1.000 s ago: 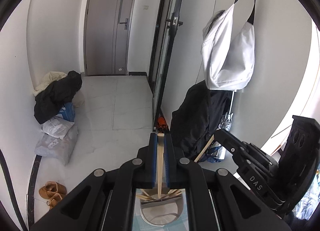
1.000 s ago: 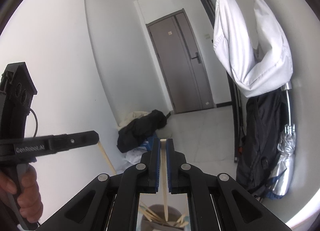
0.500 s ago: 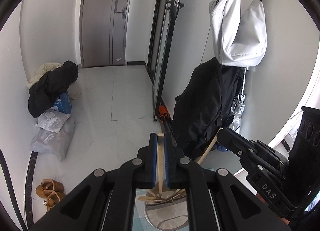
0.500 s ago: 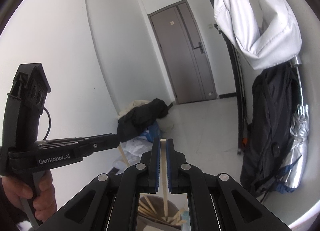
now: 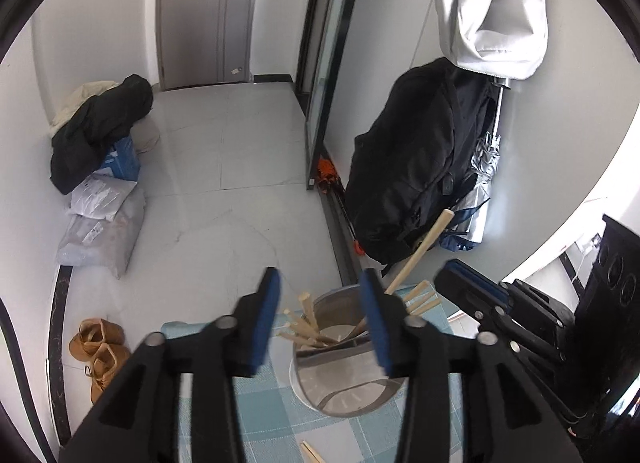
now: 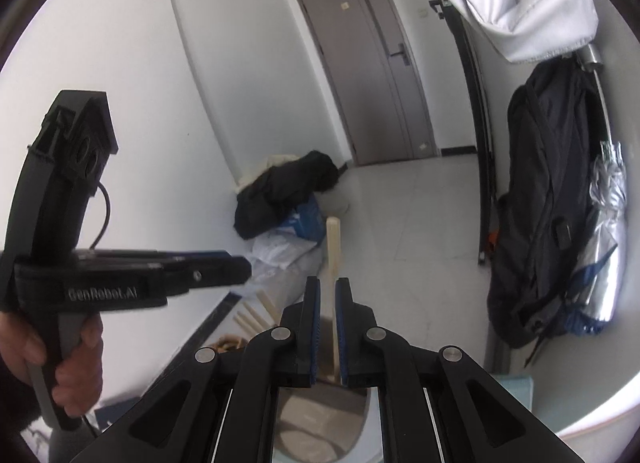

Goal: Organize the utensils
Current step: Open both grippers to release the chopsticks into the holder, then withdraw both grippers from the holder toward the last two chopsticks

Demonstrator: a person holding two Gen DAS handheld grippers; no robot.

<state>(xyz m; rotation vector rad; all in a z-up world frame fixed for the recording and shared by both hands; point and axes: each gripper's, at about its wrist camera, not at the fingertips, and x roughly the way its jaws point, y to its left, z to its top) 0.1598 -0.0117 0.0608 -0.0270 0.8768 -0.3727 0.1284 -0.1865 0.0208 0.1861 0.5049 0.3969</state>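
Chopsticks [image 5: 310,333] stand in cup [image 5: 344,387] on tablecloth [image 5: 260,423].

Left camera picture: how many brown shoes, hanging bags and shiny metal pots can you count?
Brown shoes: 2
Hanging bags: 2, a white bag and a black backpack
Metal utensil holder: 1
Total: 5

Bright, even daylight fills both views, washing the white walls [image 5: 100,23] pale, with glare off the floor tiles [image 5: 224,143]. Fisheye bending curves the door [image 6: 372,63] and darkens the corners. The nearest black gripper parts look soft, slightly blurred.
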